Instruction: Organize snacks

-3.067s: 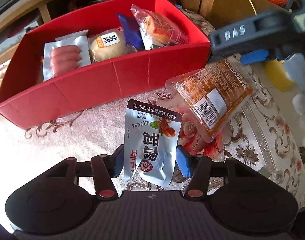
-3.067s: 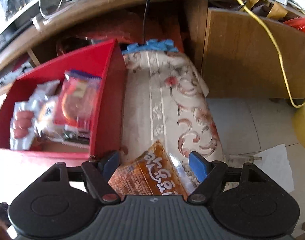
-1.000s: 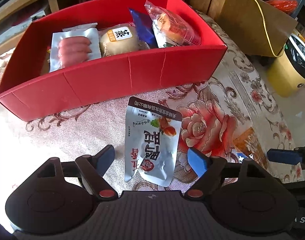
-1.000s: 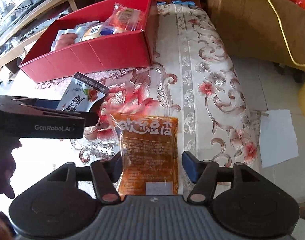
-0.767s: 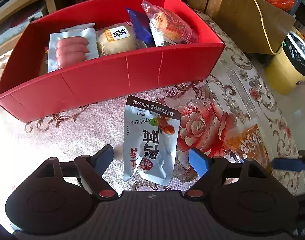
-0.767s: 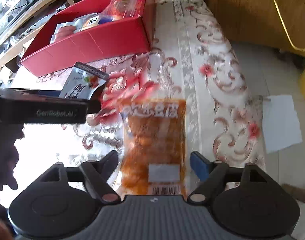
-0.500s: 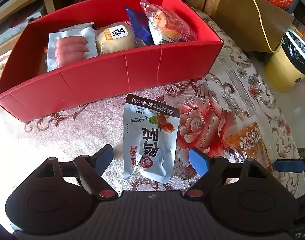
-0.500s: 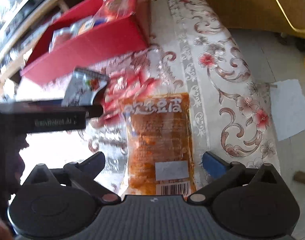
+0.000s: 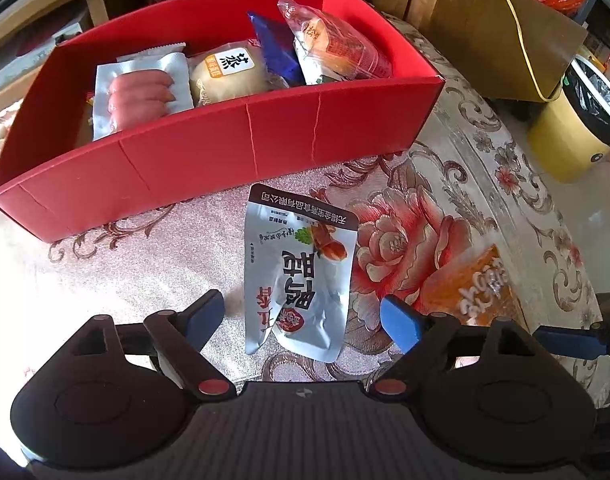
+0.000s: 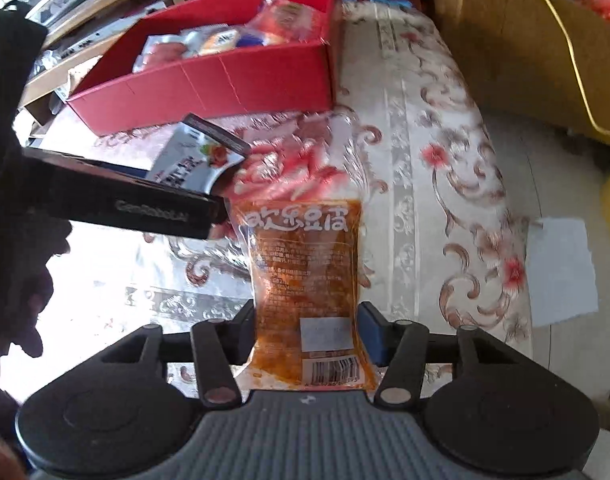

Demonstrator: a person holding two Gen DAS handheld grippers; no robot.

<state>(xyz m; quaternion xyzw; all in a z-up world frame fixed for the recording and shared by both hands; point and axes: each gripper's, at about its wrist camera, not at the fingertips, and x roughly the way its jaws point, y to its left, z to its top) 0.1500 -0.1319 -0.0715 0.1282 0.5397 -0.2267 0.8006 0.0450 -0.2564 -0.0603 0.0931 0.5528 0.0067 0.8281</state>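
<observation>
A red box (image 9: pixel 225 152) holds several snack packs: sausages (image 9: pixel 139 94), a bun (image 9: pixel 229 74), a blue pack and an orange pack. A silver pouch (image 9: pixel 299 276) lies flat on the floral cloth in front of the box, between the fingers of my left gripper (image 9: pixel 303 316), which is open around it without touching. My right gripper (image 10: pixel 307 332) is shut on the lower part of an orange tofu pack (image 10: pixel 305 268). That pack also shows at the right in the left wrist view (image 9: pixel 475 288). The box (image 10: pixel 241 76) and pouch (image 10: pixel 193 160) show in the right wrist view.
A floral cloth (image 9: pixel 425 208) covers the table. A yellow bin (image 9: pixel 565 136) and a cardboard panel (image 9: pixel 501 36) stand beyond the right edge. White paper (image 10: pixel 561 268) lies on the floor. The left gripper body (image 10: pixel 117 204) crosses the right wrist view.
My right gripper opened wide around the orange pack, then shut on it again. My left gripper stays open over the silver pouch, nearly still.
</observation>
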